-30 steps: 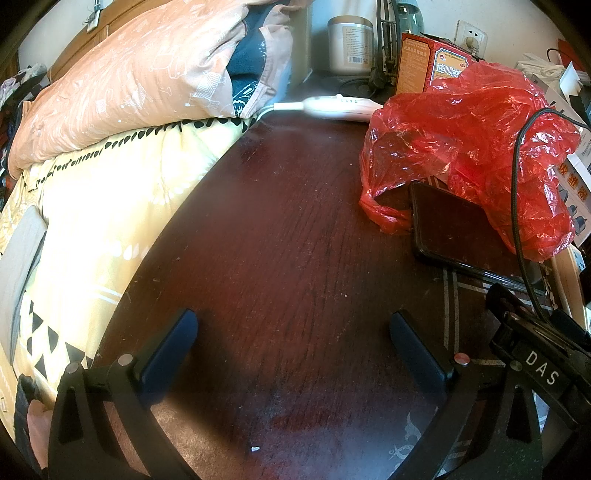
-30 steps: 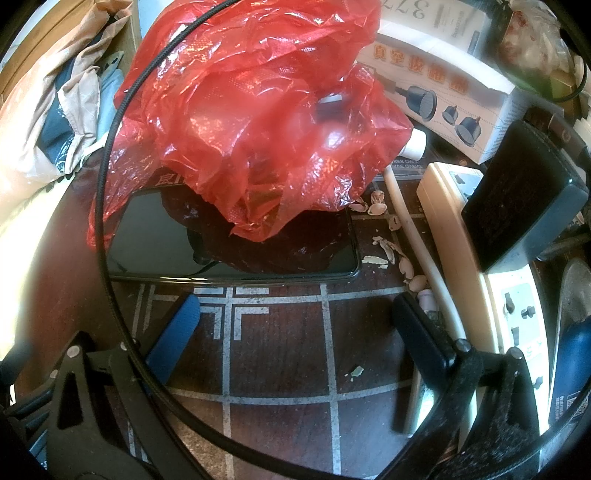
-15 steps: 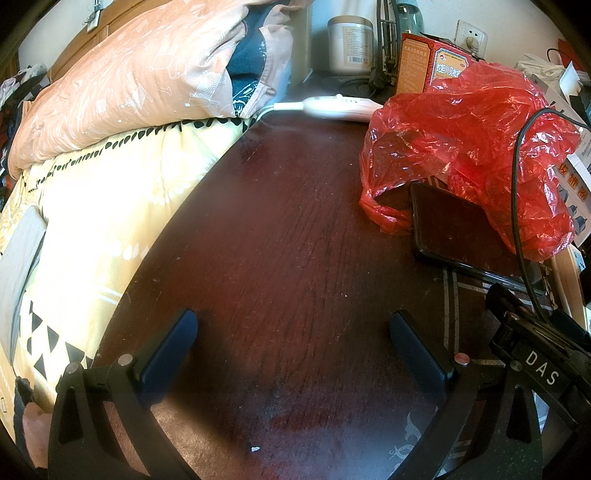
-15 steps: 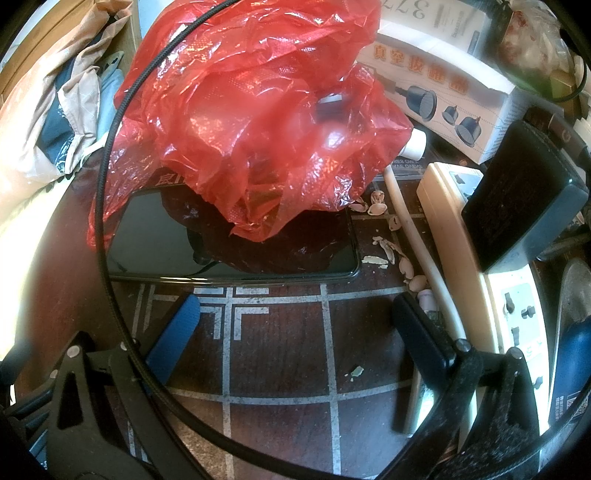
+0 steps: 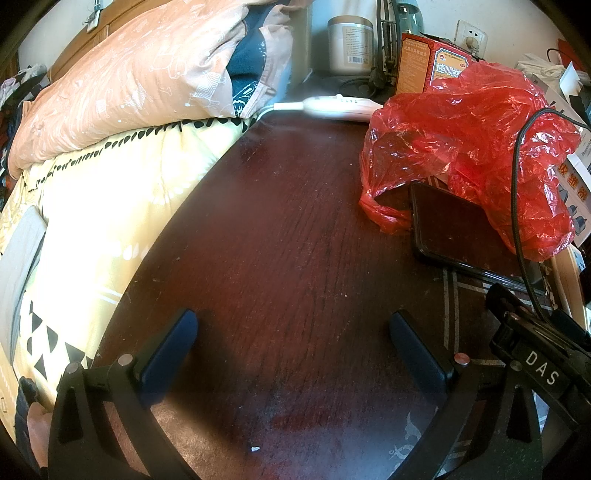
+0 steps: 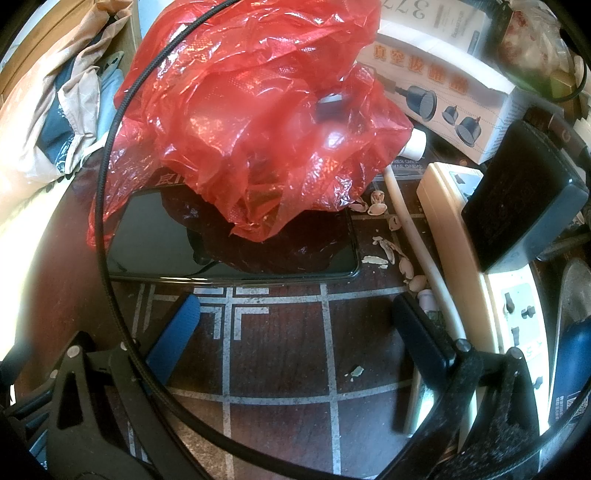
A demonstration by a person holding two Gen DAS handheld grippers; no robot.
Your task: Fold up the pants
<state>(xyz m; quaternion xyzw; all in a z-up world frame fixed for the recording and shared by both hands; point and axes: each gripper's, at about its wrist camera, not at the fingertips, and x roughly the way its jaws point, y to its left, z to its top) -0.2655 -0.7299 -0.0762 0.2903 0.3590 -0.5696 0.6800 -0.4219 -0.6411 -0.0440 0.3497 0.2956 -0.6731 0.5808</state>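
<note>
A dark wooden table (image 5: 280,236) stands against a sunlit bed (image 5: 96,192). A white wall (image 5: 509,26) with a socket (image 5: 470,37) lies behind.

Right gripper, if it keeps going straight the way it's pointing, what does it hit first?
Probably the phone lying flat on the table just ahead of the open right gripper, with the red plastic bag draped over its far side. Depth is uncertain.

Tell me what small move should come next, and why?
Probably turn the left hand-held gripper toward the bed. Both it and the right hand-held gripper are open and empty over the table, and no pants show, only a red bag and phone.
</note>
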